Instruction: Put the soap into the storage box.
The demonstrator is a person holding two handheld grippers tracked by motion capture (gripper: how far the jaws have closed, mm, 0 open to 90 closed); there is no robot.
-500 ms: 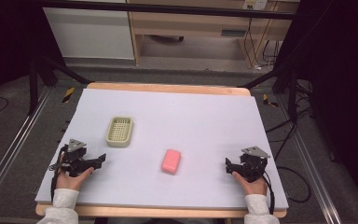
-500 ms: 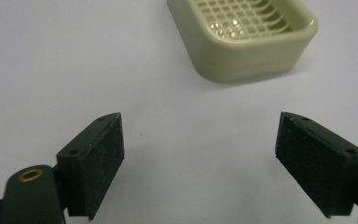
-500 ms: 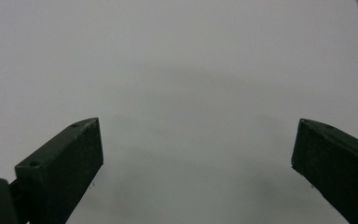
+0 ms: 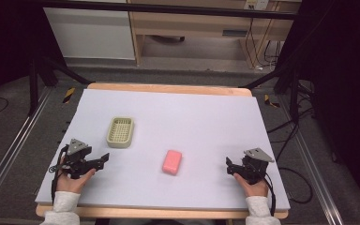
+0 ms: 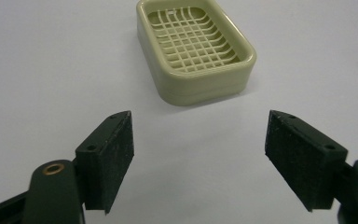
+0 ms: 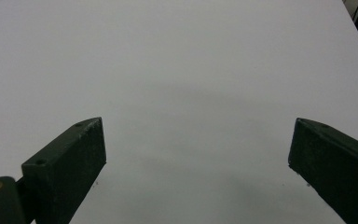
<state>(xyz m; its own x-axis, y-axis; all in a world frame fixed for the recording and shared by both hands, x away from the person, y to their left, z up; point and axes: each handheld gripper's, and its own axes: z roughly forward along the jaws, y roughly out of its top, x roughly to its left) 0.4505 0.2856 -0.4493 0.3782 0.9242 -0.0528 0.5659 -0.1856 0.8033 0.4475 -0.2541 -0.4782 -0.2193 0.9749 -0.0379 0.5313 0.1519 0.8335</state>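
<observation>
High view: a white desk (image 4: 206,117) filled the middle of the frame. A cream soap dish (image 4: 120,131) with a lattice floor lay left of centre, and a pink soap bar (image 4: 172,162) lay below centre, well apart from the dish. The left gripper (image 4: 104,159), held in a hand (image 4: 72,180) at the lower left, pointed towards the frame's right, near the dish but clear of it. The right gripper (image 4: 228,164), at the lower right, pointed left towards the soap bar without touching it.

Left gripper view: the jaws stood wide apart at the bottom of the frame with nothing between them; the soap dish (image 5: 193,46) sat at the upper centre, just beyond them.

Right gripper view: the jaws stood wide apart over bare desk surface (image 6: 182,84).
</observation>
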